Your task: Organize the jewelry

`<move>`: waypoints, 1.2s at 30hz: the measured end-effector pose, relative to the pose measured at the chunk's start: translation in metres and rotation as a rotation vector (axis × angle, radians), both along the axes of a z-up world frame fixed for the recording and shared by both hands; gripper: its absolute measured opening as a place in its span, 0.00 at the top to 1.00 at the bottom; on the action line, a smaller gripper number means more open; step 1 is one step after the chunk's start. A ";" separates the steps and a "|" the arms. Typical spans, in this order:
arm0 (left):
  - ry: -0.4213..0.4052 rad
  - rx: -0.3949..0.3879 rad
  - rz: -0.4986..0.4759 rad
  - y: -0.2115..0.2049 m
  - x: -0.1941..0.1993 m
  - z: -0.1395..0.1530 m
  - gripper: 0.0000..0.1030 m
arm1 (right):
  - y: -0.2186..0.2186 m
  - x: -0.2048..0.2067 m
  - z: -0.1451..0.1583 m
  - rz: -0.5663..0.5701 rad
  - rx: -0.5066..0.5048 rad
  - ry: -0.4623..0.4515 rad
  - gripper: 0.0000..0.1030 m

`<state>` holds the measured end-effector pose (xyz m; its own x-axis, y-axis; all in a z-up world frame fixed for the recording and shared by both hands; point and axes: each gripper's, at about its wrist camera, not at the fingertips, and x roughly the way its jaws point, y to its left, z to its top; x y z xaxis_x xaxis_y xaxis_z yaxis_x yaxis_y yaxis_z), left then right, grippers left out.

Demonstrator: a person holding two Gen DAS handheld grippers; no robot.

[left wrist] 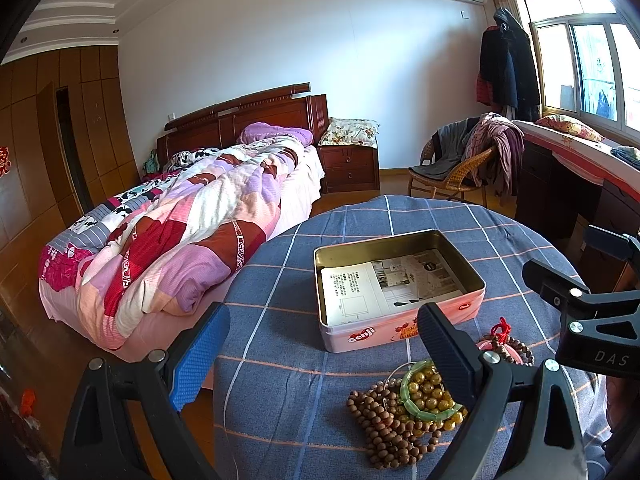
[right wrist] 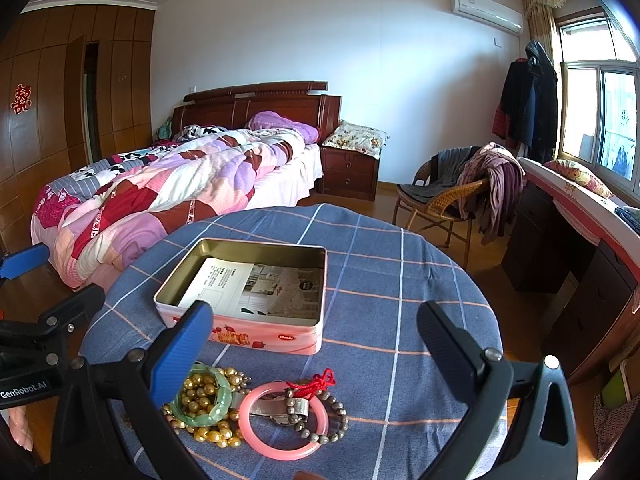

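An open pink tin [left wrist: 400,330] [right wrist: 256,336] lined with a printed sheet sits on the round table with a blue checked cloth [left wrist: 280,360] [right wrist: 400,280]. In front of it lies a jewelry pile: a green jade bracelet [left wrist: 424,410] [right wrist: 216,412], gold pearl beads [left wrist: 430,390] [right wrist: 200,396], brown wooden beads [left wrist: 384,432], a pink bangle [right wrist: 280,446], and a grey bead bracelet with a red knot [right wrist: 328,424]. My left gripper [left wrist: 320,356] is open above the pile's left side. My right gripper [right wrist: 316,344] is open above the pile.
A bed [left wrist: 180,208] with a patchwork quilt stands left of the table. A wicker chair [right wrist: 440,200] draped with clothes and a desk [right wrist: 580,240] under the window stand to the right. A nightstand [left wrist: 352,164] is beside the bed.
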<state>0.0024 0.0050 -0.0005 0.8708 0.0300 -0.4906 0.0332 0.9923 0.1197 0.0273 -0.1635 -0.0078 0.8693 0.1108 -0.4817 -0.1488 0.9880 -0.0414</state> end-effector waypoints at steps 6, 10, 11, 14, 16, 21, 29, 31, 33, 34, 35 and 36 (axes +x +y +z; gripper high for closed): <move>0.003 0.001 0.001 0.000 0.000 0.000 0.08 | 0.000 0.000 0.001 0.000 0.001 0.001 0.00; 0.006 0.002 0.001 0.000 0.000 -0.001 0.08 | 0.000 0.000 0.001 -0.001 0.000 0.001 0.00; 0.005 0.002 0.001 0.000 0.000 -0.001 0.08 | 0.000 0.000 0.001 0.000 0.001 0.002 0.00; 0.006 0.003 0.000 0.000 0.000 -0.002 0.08 | 0.001 0.000 0.001 0.000 0.000 0.001 0.00; 0.009 0.003 0.000 0.000 0.000 -0.002 0.08 | 0.001 0.000 0.001 0.000 0.000 0.002 0.00; 0.027 0.009 0.007 0.001 0.003 -0.008 0.08 | -0.004 0.001 -0.001 -0.003 -0.003 0.005 0.00; 0.094 0.003 0.004 0.005 0.015 -0.035 0.08 | -0.016 0.007 -0.037 -0.039 -0.108 0.029 0.00; 0.101 -0.001 -0.015 0.002 0.016 -0.042 0.08 | -0.029 0.009 -0.048 -0.065 -0.115 0.056 0.01; 0.107 0.004 -0.028 -0.002 0.016 -0.049 0.08 | -0.035 0.010 -0.051 -0.074 -0.117 0.076 0.05; 0.108 0.010 -0.036 -0.005 0.016 -0.053 0.12 | -0.038 0.010 -0.055 -0.078 -0.123 0.085 0.08; 0.115 0.017 -0.045 -0.008 0.018 -0.055 0.21 | -0.040 0.010 -0.056 -0.082 -0.127 0.090 0.09; 0.127 0.024 -0.059 -0.011 0.019 -0.058 0.25 | -0.041 0.010 -0.058 -0.085 -0.128 0.097 0.09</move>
